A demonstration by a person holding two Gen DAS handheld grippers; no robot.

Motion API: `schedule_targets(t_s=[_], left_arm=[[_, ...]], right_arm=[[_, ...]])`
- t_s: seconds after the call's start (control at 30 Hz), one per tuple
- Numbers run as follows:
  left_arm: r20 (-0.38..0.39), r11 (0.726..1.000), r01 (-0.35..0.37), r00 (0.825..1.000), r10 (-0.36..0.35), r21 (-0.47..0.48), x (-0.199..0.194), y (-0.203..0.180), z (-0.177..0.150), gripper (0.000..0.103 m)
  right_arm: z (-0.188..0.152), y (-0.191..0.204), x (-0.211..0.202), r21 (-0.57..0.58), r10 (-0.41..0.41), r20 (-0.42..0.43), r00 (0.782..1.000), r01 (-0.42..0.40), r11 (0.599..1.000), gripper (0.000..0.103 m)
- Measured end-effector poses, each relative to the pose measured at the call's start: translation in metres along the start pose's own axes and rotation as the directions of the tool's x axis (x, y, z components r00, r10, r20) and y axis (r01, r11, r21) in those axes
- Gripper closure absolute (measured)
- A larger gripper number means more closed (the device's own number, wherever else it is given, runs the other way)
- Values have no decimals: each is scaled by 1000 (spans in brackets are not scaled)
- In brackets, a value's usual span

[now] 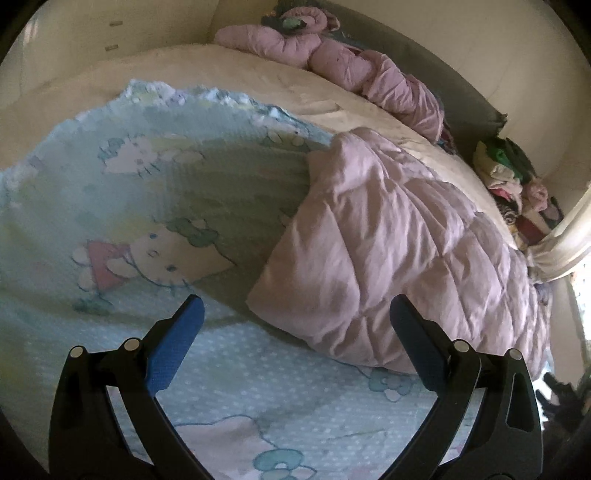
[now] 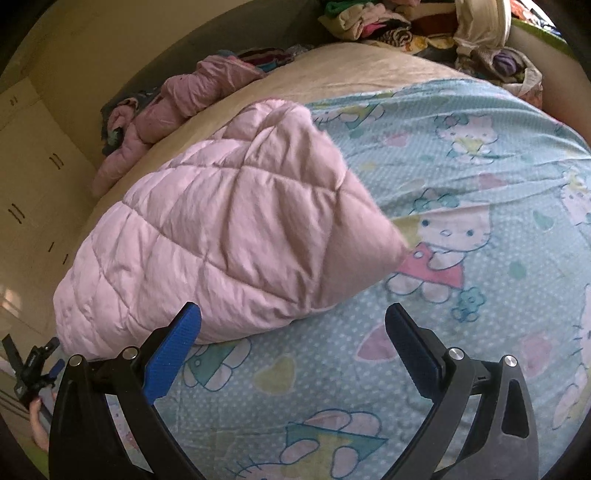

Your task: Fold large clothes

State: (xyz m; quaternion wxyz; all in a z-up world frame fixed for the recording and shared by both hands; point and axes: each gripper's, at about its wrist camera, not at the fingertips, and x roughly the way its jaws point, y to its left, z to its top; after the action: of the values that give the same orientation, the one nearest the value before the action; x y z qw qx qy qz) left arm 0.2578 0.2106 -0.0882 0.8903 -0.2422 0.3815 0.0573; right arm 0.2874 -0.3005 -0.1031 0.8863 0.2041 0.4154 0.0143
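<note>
A pink quilted comforter [image 1: 388, 258] lies in a folded bundle on a light blue cartoon-cat blanket [image 1: 147, 177] spread over the bed. In the right wrist view the same pink comforter [image 2: 229, 236] sits left of centre on the blue blanket [image 2: 461, 177]. My left gripper [image 1: 297, 312] hovers open just short of the comforter's near corner, nothing between its blue pads. My right gripper [image 2: 293, 319] is open too, its left fingertip [image 2: 190, 317] close to the comforter's lower edge, nothing held.
A second pink quilted piece [image 1: 332, 55] is bunched at the far edge of the cream mattress [image 1: 258, 81]. Piled clothes [image 1: 506, 170] sit beside the bed; a clothes pile [image 2: 369, 18] shows at the top. Cupboard doors [image 2: 29, 184] stand left. The other gripper [image 2: 33, 369] shows at lower left.
</note>
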Motion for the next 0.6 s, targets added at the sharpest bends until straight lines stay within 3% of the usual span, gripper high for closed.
schedule_targets(t_s=[0.17,0.27,0.47,0.6], left_arm=[[-73,988,127,988,-134,-92,24,5,-8,9],[-80,965,192,975,-209,-177,36,14,-10,9],[-51,936,248,962,-269,-250,44,19,-3,9],[-33,916,286,951,-307,-281,55,19,4,9]], right_arm=[[-2,3,14,28,64,-37,997,-63,998,4],[-2,6,23,52,106,-55,993,-103,993,4],[7,2,41,156,186,-61,981,-174,972,4],[16,-11,53,259,253,-43,967,-233,937,4]])
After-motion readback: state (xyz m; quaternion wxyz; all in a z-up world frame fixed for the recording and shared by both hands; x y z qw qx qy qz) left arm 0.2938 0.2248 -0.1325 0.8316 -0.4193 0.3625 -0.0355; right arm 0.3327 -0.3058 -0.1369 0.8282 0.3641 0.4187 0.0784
